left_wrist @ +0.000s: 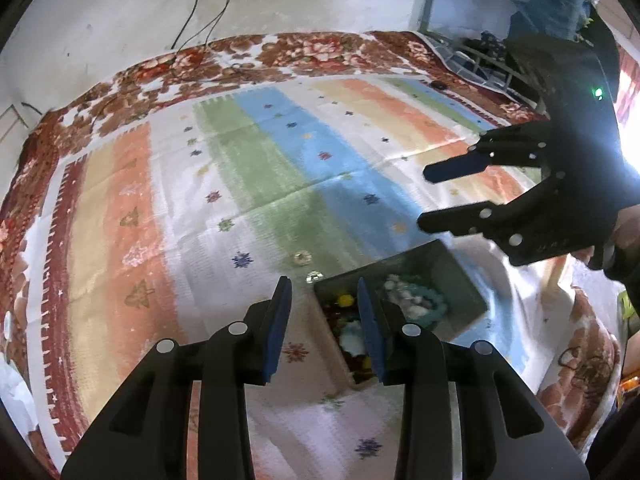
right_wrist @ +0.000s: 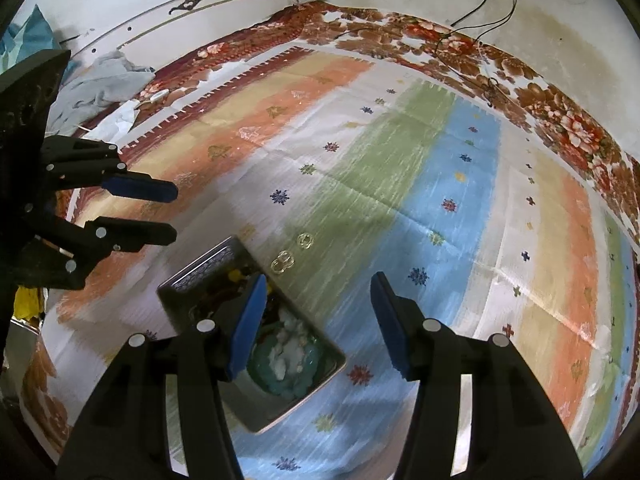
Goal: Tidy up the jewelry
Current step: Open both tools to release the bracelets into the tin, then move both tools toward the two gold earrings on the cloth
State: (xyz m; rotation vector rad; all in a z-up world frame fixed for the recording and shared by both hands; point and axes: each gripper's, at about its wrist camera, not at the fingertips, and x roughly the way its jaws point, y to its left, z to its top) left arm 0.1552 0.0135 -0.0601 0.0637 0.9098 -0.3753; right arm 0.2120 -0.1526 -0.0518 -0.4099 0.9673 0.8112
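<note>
Just under both grippers sits a grey box point(right_wrist: 208, 268) on the striped cloth point(right_wrist: 400, 184), holding a jumble of jewelry: a teal bead bracelet point(right_wrist: 304, 376), white beads point(right_wrist: 288, 350) and small yellow and dark pieces. The left gripper point(left_wrist: 324, 286) and right gripper point(right_wrist: 318, 280) both hang above it with fingers spread and nothing between them. Two clear rings point(right_wrist: 282, 261) and another clear ring point(right_wrist: 305, 240) lie on the cloth just beyond the box's far edge, with broad open cloth ahead up to the floral border point(right_wrist: 560, 120).
</note>
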